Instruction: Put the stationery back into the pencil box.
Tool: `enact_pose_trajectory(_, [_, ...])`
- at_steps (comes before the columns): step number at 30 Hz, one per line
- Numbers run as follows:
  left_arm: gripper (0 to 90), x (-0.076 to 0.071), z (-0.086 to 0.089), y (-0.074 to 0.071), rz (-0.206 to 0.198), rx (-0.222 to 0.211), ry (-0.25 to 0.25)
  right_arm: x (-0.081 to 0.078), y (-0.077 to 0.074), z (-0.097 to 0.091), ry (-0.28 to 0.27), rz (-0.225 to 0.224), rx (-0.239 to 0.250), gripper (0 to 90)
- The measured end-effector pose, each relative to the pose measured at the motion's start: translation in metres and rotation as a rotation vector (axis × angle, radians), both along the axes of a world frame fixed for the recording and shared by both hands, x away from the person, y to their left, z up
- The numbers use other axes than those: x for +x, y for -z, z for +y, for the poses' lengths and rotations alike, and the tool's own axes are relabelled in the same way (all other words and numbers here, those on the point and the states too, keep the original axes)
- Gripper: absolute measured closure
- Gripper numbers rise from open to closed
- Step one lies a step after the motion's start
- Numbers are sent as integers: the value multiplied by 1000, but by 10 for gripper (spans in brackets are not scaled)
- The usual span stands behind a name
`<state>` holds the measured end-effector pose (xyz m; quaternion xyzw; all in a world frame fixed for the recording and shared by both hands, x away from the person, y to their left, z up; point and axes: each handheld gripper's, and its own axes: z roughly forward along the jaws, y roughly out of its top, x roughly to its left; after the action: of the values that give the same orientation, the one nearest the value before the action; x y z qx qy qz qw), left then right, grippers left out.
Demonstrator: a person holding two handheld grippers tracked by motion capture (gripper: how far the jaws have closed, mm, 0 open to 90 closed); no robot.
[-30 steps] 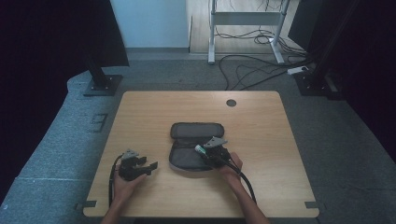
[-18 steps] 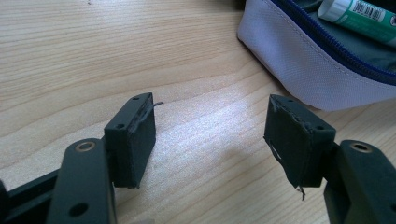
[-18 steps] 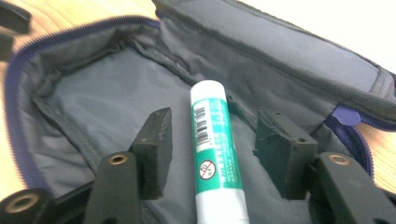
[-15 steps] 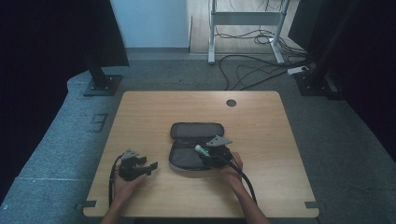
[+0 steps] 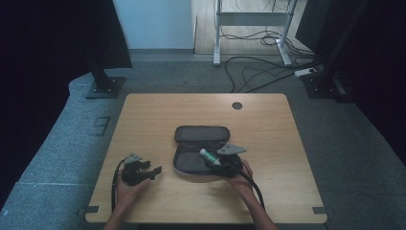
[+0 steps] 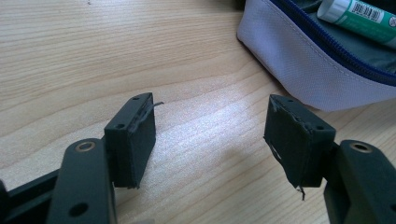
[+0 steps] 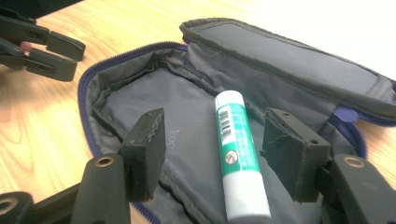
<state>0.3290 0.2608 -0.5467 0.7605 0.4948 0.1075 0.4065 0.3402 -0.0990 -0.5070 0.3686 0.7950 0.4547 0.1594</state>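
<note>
Resting on the wooden desk (image 5: 158, 115) at the near left, the left tongs (image 5: 152, 170) are spread wide with nothing between them. Just to their right lies the grey pouch (image 5: 201, 136), unzipped, its lid folded back to the far side. Inside it lies the green and white glue stick (image 7: 237, 154). The right tongs (image 7: 212, 154) have just been opening; the glue stick sits loose between their jaws, not squeezed.

We list: wooden surface (image 5: 268, 124); grey carpet floor (image 5: 76, 143); black curtains (image 5: 43, 43), frame left; tangled cables (image 5: 258, 72), upper right.
</note>
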Motion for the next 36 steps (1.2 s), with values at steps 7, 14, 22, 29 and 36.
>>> enact_pose_trajectory(7, [340,0,0,0,0,-2,1,-17,-3,-24,2,-13,37,371])
enact_pose_trajectory(14, [340,0,1,0,1,-8,2,-33,-10,-46,31,-51,61,362])
enact_pose_trajectory(22, [339,0,1,0,1,-8,2,-49,2,-82,122,-50,43,337])
enact_pose_trajectory(29, [339,0,1,0,1,-9,2,-56,21,-110,185,-6,23,330])
enact_pose_trajectory(36, [336,0,0,0,0,-1,3,-57,36,-130,225,46,4,329])
